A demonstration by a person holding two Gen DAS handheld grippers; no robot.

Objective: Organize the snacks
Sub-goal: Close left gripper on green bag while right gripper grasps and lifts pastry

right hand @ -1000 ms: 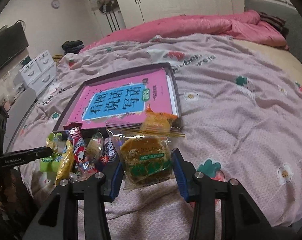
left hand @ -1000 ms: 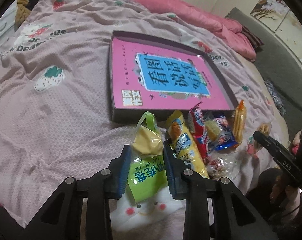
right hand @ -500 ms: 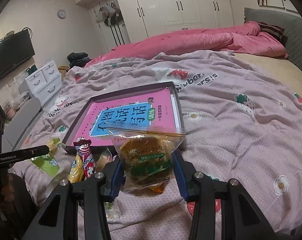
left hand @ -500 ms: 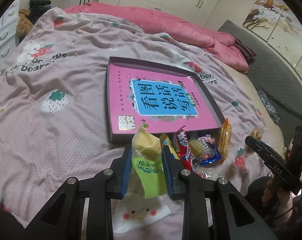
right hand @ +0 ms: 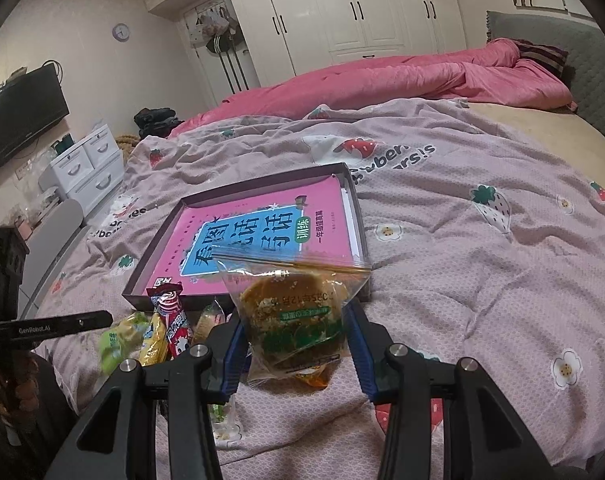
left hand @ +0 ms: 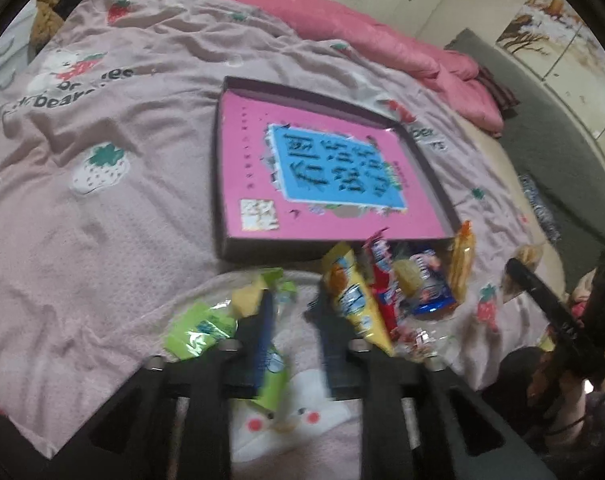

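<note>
A dark shallow box (left hand: pixel 238 254) (right hand: pixel 352 184) with a pink book (left hand: pixel 258 168) (right hand: pixel 254 220) inside lies on the bed. Several snack packets (left hand: pixel 386 292) (right hand: pixel 166 324) are piled at its near edge. My left gripper (left hand: pixel 292 320) is open; the green packet (left hand: pixel 200 328) (right hand: pixel 116 338) lies on the bedspread beside its left finger, the view blurred. My right gripper (right hand: pixel 296 332) is shut on a clear zip bag with a brown cake (right hand: pixel 298 308), held above the bedspread just right of the pile.
The pink-grey strawberry bedspread (left hand: pixel 102 220) (right hand: pixel 482 260) spreads left and right of the box. A rolled pink duvet (right hand: pixel 402 76) lies at the far side. A white drawer unit (right hand: pixel 86 168) and a TV (right hand: pixel 22 120) stand at left.
My left gripper has opened and the green packet has dropped out to its left. My right gripper has lifted the cake bag higher and keeps hold of it.
</note>
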